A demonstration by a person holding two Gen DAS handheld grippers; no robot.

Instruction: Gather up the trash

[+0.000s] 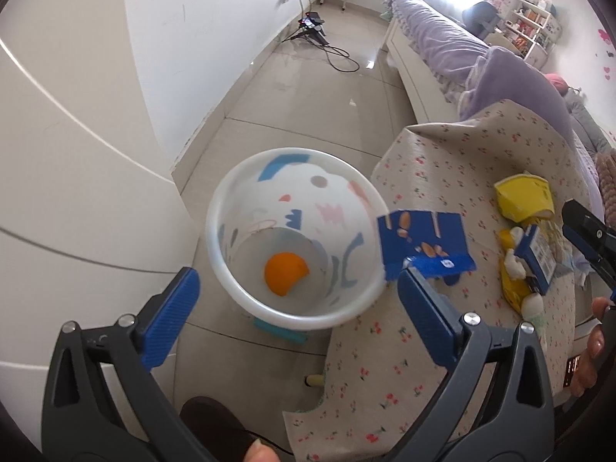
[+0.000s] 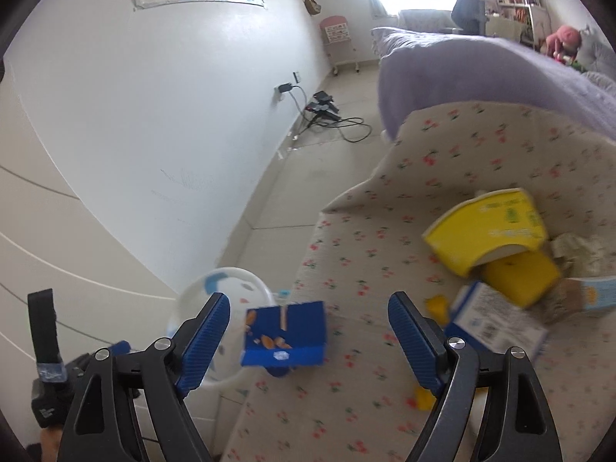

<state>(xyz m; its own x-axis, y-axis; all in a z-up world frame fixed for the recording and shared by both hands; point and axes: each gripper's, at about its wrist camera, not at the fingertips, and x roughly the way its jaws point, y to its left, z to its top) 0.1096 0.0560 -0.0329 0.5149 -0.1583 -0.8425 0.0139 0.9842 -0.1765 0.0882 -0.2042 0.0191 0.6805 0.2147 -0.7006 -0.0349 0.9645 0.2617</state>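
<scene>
— Where the floral tablecloth (image 1: 454,177) meets its edge, what is seen?
— A flattened blue carton (image 1: 423,244), printed with nuts, is seen by the rim of the white patterned bin (image 1: 231,269); whether it rests on the cloth cannot be told. An orange peel (image 1: 285,272) is seen at the bin's bottom.
— How are the grippers found?
— The left gripper (image 1: 296,308) is spread wide over the bin, nothing gripped. The right gripper (image 2: 308,340) is likewise parted, with the carton framed between its fingers but untouched. Yellow packaging (image 2: 489,231) is left on the cloth.
</scene>
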